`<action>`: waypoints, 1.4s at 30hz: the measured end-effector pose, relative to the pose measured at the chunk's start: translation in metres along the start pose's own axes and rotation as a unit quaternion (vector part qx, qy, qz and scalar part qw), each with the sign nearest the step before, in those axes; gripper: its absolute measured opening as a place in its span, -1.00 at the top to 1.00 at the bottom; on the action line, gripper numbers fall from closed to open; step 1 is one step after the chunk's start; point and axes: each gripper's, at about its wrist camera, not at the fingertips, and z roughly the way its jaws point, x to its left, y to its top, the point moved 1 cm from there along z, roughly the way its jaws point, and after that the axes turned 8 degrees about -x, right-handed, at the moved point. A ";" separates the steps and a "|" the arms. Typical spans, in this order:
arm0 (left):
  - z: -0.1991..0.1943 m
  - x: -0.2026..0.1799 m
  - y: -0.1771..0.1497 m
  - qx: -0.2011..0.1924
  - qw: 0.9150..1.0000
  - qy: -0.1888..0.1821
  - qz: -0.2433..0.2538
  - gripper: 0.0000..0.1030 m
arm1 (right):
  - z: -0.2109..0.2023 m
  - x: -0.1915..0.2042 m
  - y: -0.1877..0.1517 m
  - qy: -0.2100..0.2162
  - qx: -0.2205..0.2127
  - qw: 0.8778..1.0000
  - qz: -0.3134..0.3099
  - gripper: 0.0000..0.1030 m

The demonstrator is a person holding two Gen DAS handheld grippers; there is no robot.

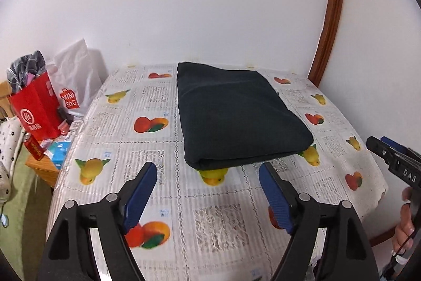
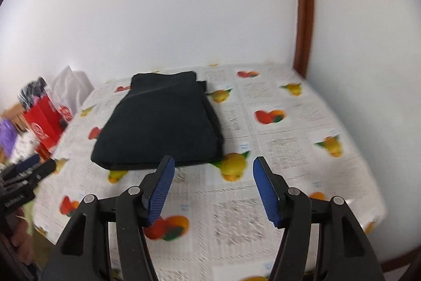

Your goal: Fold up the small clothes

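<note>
A dark folded garment (image 1: pixel 236 115) lies flat on the fruit-print tablecloth (image 1: pixel 147 149), a neat rectangle with its folded edge toward me. It also shows in the right wrist view (image 2: pixel 163 125). My left gripper (image 1: pixel 208 170) is open and empty, hovering just in front of the garment's near edge. My right gripper (image 2: pixel 213 165) is open and empty, near the garment's near right corner. The right gripper also shows at the right edge of the left wrist view (image 1: pixel 379 146); the left one shows at the left edge of the right wrist view (image 2: pixel 39 165).
A red paper bag (image 1: pixel 36 107) and a white plastic bag (image 1: pixel 76 73) stand on a low wooden stand left of the table. A white wall backs the table. A brown wooden door frame (image 1: pixel 331 17) rises at the right. The table's near right edge (image 1: pixel 379 204) drops off.
</note>
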 end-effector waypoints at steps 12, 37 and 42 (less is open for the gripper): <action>-0.048 -0.011 -0.014 -0.027 0.999 0.028 0.019 -0.85 | -0.070 0.001 -0.018 -0.032 -0.037 0.999 0.005 -0.96; -0.056 -0.019 -0.020 -0.028 0.999 0.031 0.007 -0.87 | -0.083 -0.008 -0.031 -0.059 -0.029 0.998 0.004 -0.96; -0.054 -0.017 -0.019 -0.026 0.999 0.032 0.003 -0.87 | -0.079 -0.007 -0.033 -0.058 -0.022 0.998 0.006 -0.96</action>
